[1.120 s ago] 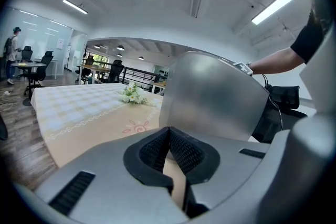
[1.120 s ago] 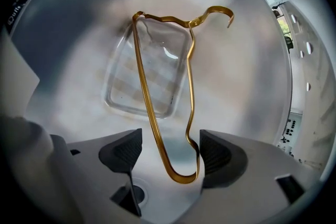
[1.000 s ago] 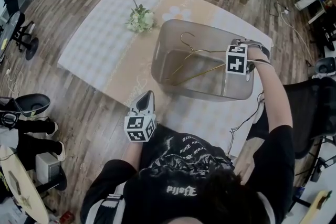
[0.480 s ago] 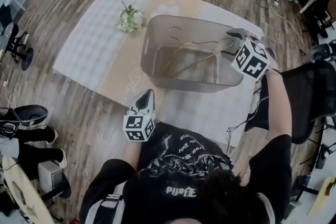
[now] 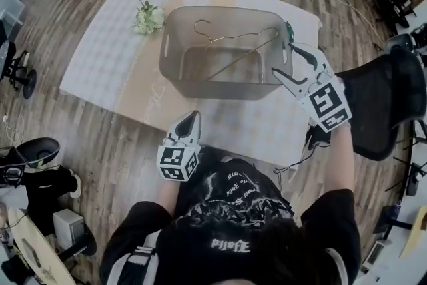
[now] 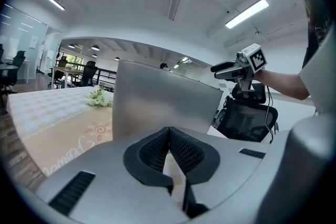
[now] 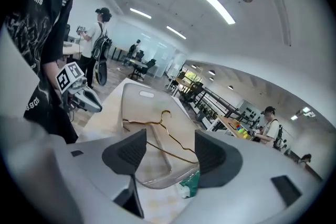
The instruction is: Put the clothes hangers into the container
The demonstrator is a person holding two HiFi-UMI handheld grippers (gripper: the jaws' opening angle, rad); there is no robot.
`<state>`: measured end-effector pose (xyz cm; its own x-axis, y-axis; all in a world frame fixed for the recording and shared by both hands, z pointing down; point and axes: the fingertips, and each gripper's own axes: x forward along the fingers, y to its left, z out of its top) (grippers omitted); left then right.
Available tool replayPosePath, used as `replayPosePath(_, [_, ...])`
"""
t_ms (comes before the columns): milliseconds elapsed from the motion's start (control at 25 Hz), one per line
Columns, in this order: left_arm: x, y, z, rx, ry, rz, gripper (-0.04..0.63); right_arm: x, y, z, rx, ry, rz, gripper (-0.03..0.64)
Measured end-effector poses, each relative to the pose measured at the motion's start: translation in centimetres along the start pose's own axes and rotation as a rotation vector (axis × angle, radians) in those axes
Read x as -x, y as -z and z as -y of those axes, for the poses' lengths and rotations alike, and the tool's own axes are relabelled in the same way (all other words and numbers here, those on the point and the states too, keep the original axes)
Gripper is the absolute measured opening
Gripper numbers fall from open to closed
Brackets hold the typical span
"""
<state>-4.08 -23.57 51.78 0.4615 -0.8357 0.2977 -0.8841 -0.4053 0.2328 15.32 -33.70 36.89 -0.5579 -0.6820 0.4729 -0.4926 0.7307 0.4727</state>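
A gold wire hanger (image 5: 235, 50) lies slantwise inside the grey translucent container (image 5: 175, 70) on the table. My right gripper (image 5: 284, 58) hovers just off the container's right end, jaws wide apart with nothing between them. In the right gripper view the hanger (image 7: 167, 136) and the container (image 7: 137, 99) lie beyond the open gripper (image 7: 169, 152). My left gripper (image 5: 189, 121) is held low at the table's near edge in front of the container, jaws shut and empty. In the left gripper view its pads meet at the gripper (image 6: 169, 136), facing the container wall (image 6: 157, 105).
A small bunch of flowers (image 5: 148, 17) lies left of the container on the checked tablecloth (image 5: 107, 57). A green and white item (image 7: 190, 184) sits by the container's right end. A black office chair (image 5: 377, 107) stands at the right. People stand in the background.
My right gripper has drawn back from the container's right rim, toward me and to the right. The hanger stays in the container. The left gripper has barely moved.
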Motion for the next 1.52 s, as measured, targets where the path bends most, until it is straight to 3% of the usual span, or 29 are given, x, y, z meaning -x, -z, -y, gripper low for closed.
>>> replayPosePath(240, [1.0, -0.7, 3.6, -0.021, 0.03, 0.03, 0.02, 4.5, 1.1, -3.7, -0.243, 0.1, 0.157, 0.302])
replayPosePath(360, [1.5, -1.2, 4.8, -0.04, 0.037, 0.056, 0.02, 5.2, 2.7, -6.7, -0.295, 0.107, 0.181, 0.304])
replayPosePath(680, [1.9, -1.3, 8.0, -0.094, 0.053, 0.076, 0.02, 6.0, 7.5, -13.5, -0.48, 0.07, 0.167, 0.304])
replayPosePath(1040, [2.6, 0.7, 10.1, -0.093, 0.067, 0.071, 0.02, 5.4, 11.8, -18.7, -0.62, 0.071, 0.138, 0.304])
replayPosePath(1160, [2.8, 0.9, 10.7, -0.093, 0.078, 0.068, 0.02, 5.8, 12.1, -19.1, -0.639, 0.065, 0.153, 0.284])
replayPosePath(1520, [3.6, 1.6, 11.3, -0.077, 0.085, 0.064, 0.02, 6.6, 11.2, -18.3, -0.631, 0.119, 0.186, 0.092])
